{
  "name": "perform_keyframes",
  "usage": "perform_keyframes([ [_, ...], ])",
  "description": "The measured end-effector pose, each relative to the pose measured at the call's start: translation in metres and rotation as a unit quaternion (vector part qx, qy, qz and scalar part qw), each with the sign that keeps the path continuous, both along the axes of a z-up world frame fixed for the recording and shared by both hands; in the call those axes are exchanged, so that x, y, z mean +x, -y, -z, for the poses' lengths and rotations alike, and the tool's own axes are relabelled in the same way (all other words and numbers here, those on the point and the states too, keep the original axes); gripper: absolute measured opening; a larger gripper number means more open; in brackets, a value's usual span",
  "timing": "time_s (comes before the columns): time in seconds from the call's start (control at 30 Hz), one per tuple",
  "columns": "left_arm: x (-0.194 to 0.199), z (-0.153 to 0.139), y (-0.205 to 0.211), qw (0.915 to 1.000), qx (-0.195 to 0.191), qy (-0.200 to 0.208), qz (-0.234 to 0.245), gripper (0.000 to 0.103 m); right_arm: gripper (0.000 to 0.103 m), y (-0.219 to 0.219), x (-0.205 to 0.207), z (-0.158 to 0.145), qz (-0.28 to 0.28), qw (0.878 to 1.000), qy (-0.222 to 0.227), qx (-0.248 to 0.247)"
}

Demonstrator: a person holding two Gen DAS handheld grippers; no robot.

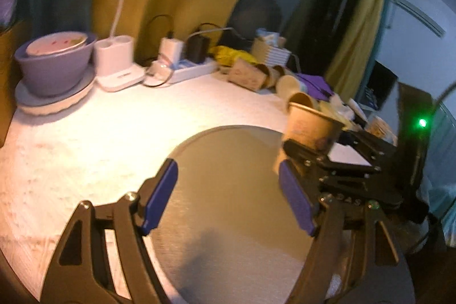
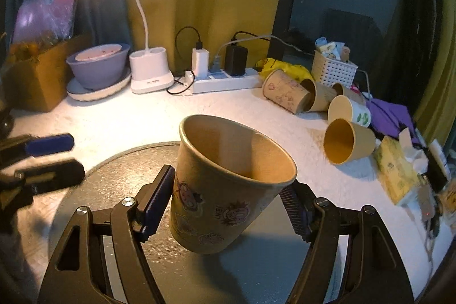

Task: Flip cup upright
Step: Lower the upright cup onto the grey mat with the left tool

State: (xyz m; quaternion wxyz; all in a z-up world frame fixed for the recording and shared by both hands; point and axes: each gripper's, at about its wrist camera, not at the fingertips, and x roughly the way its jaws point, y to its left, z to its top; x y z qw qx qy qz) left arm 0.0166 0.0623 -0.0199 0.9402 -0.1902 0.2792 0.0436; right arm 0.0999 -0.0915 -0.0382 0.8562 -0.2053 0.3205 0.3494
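A brown paper cup (image 2: 225,190) with cartoon stickers sits between the blue pads of my right gripper (image 2: 228,204), mouth up and tilted away, held above a round grey tray (image 2: 119,170). The jaws press on its lower sides. It also shows in the left wrist view (image 1: 310,130), held by the right gripper (image 1: 313,150) at the tray's (image 1: 228,190) right edge. My left gripper (image 1: 228,190) is open and empty over the tray; its fingers (image 2: 48,147) appear at the left of the right wrist view.
Several paper cups (image 2: 287,93) lie on their sides at the back right, with a white basket (image 2: 333,70), tissue pack (image 2: 396,170) and purple cloth (image 2: 390,116). A power strip (image 2: 225,81), lamp base (image 2: 151,73) and purple bowl (image 2: 99,67) line the back.
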Motion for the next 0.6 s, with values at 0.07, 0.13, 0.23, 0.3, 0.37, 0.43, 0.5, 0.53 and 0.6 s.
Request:
perform_keyframes([
  [0.07,0.0,0.001,-0.006,0.9998,-0.003,-0.006,-0.016,0.075,0.075,-0.002,-0.002,0.002,-0.002,1.0,0.002,-0.009],
  [0.13,0.001,0.002,-0.008,0.9998,0.0,-0.008,-0.021,0.075,0.075,-0.004,-0.002,0.005,-0.002,1.0,0.003,-0.019],
  [0.23,0.004,0.003,-0.008,0.9996,0.01,-0.011,-0.024,0.075,0.075,-0.004,-0.003,0.009,0.0,0.999,0.002,-0.034],
  [0.3,0.005,0.004,-0.007,0.9994,0.018,-0.015,-0.027,0.075,0.075,-0.003,-0.004,0.009,0.003,0.999,0.003,-0.036],
  [0.37,0.006,0.005,-0.007,0.9992,0.021,-0.019,-0.029,0.075,0.075,-0.002,-0.004,0.01,0.004,0.999,0.003,-0.04],
  [0.43,0.007,0.006,-0.007,0.999,0.023,-0.023,-0.032,0.075,0.075,-0.001,-0.004,0.011,0.006,0.999,0.002,-0.044],
  [0.5,0.008,0.008,-0.007,0.9988,0.025,-0.026,-0.033,0.075,0.075,0.0,-0.004,0.011,0.007,0.999,0.001,-0.045],
  [0.53,0.008,0.008,-0.006,0.9987,0.027,-0.027,-0.033,0.075,0.075,0.001,-0.005,0.011,0.007,0.999,0.001,-0.047],
  [0.6,0.008,0.008,-0.005,0.9986,0.031,-0.028,-0.033,0.075,0.076,0.002,-0.007,0.013,0.005,0.999,-0.005,-0.051],
])
